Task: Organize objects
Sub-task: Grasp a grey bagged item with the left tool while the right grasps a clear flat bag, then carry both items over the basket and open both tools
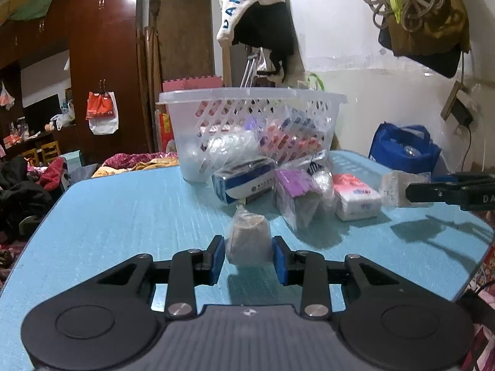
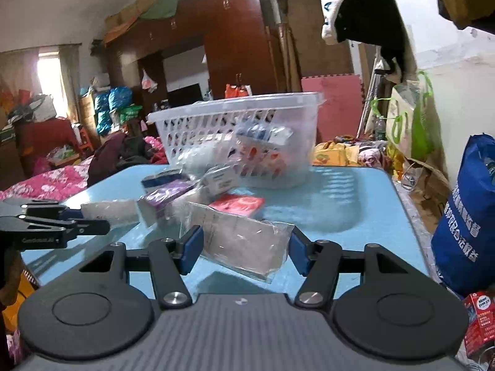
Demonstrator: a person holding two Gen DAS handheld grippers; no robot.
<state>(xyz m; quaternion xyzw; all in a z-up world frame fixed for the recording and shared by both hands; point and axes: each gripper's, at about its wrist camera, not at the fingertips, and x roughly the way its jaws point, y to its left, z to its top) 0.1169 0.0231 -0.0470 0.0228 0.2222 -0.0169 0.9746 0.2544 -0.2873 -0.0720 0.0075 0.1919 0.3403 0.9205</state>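
A clear plastic basket stands at the far side of the blue table, with packets inside; it also shows in the right wrist view. My left gripper is shut on a small clear bag of brownish material, held just above the table. My right gripper is shut on a flat clear plastic packet, held above the table; it shows from the side in the left wrist view. Loose packs lie before the basket: a blue-white box, a purple pack, a pink-white tissue pack.
A blue shopping bag stands at the table's right edge. A red carton lies below it. Clothes hang on the wall behind the basket. Bedding and clutter lie beyond the table's left and far sides.
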